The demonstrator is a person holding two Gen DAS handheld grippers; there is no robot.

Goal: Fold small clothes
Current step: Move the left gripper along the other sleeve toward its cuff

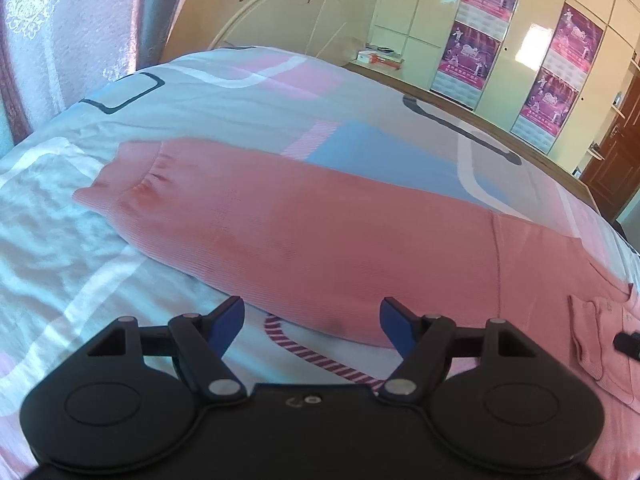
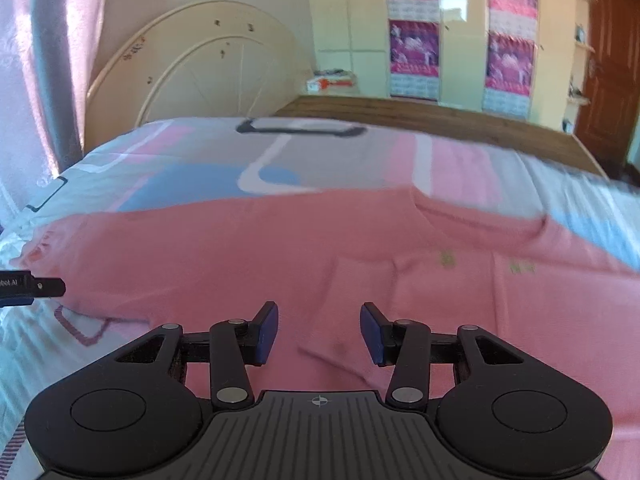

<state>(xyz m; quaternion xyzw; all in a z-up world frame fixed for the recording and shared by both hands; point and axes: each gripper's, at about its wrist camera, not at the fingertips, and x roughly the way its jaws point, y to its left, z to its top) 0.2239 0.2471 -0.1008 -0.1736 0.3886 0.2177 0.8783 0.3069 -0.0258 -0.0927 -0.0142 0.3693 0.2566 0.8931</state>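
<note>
A pink ribbed garment (image 1: 320, 220) lies spread flat on the patterned bedsheet (image 1: 60, 240). Its long sleeve runs left and ends in a cuff (image 1: 132, 188). My left gripper (image 1: 311, 304) hovers open over the sleeve's near edge, with nothing between its blue pads. In the right wrist view the garment (image 2: 240, 256) fills the middle, and a small pocket (image 2: 344, 280) lies on its front. My right gripper (image 2: 319, 306) hangs just above that pocket, its jaws apart and touching no cloth. A fingertip of the left gripper (image 2: 40, 286) shows at the left edge.
A cream arched headboard (image 2: 192, 60) stands at the bed's far end, with a curtain (image 1: 40, 40) to its left. A wooden bed edge (image 2: 440, 120) runs along the far side. Behind it are wardrobe doors with pink posters (image 2: 414, 52) and a brown door (image 2: 612, 60).
</note>
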